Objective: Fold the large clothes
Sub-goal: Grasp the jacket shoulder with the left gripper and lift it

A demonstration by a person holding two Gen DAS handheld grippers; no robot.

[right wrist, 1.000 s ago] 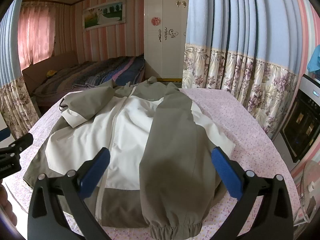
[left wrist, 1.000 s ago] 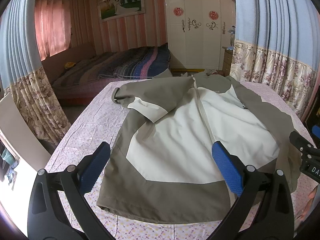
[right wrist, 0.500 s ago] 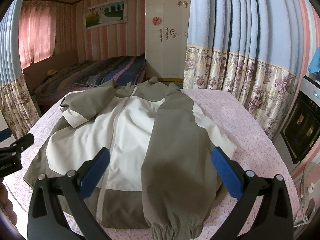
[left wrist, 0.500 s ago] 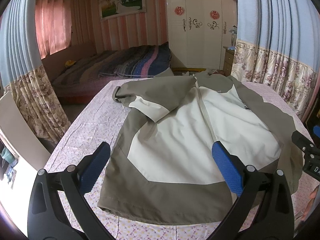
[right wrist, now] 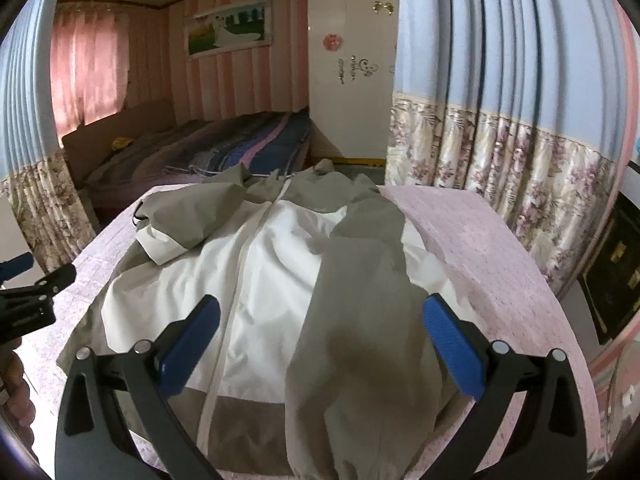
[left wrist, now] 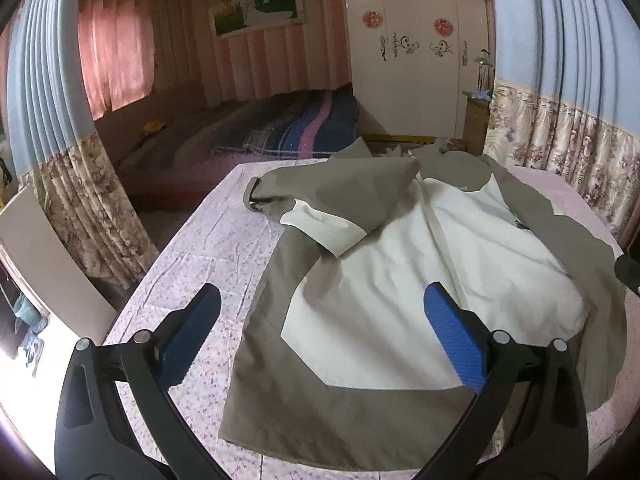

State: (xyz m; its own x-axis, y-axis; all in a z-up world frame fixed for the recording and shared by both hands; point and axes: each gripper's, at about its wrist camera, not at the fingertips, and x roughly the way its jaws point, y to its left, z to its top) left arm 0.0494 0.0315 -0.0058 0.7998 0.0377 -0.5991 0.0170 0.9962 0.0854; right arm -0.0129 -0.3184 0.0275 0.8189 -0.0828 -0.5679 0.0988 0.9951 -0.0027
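A large olive and cream jacket (left wrist: 400,280) lies front up on a table with a pink floral cloth (left wrist: 208,264), hem towards me. It also shows in the right wrist view (right wrist: 272,280). Its left sleeve (left wrist: 328,208) is folded across the upper chest. Its right sleeve (right wrist: 360,320) lies folded down along the body to the hem. My left gripper (left wrist: 320,320) is open and empty above the hem's left part. My right gripper (right wrist: 320,328) is open and empty above the right sleeve.
A bed (left wrist: 280,136) with a striped blanket stands beyond the table. A white wardrobe (left wrist: 416,60) is at the back. Flowered curtains (right wrist: 520,168) hang on the right and others (left wrist: 72,184) on the left. A dark appliance (right wrist: 616,272) stands at the right edge.
Both grippers have drifted a little nearer to the jacket. The jacket itself has not moved and both grippers stay open.
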